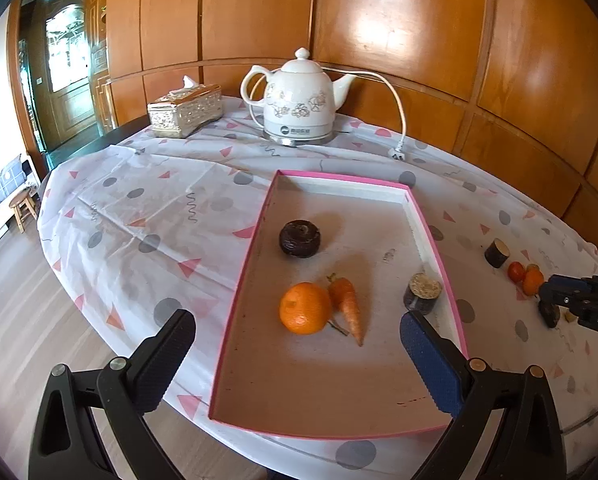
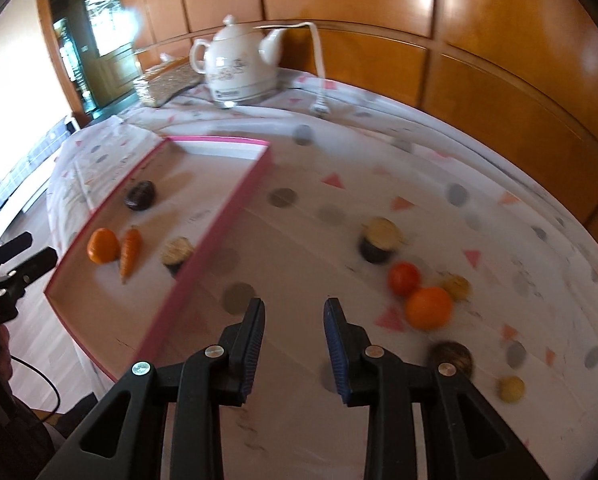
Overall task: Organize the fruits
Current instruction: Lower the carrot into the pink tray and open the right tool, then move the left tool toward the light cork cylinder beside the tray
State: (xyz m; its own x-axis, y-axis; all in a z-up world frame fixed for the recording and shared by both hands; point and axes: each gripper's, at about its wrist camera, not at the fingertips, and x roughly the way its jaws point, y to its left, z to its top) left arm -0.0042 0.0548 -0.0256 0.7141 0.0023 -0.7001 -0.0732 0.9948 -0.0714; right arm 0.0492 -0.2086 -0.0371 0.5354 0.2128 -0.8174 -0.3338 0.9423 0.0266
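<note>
Both grippers agape, orange [image 1: 304, 308] & carrot [image 1: 349, 305] touching in pink tray [image 1: 235, 280]

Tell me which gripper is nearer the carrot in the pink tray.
Left. The left gripper hovers over the tray's near end, just short of the carrot; the right gripper is outside the pink tray, over the tablecloth.

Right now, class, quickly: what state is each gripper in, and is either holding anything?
Left gripper: open, holding nothing, above the pink tray.
Right gripper: open, holding nothing, over the tablecloth.
</note>
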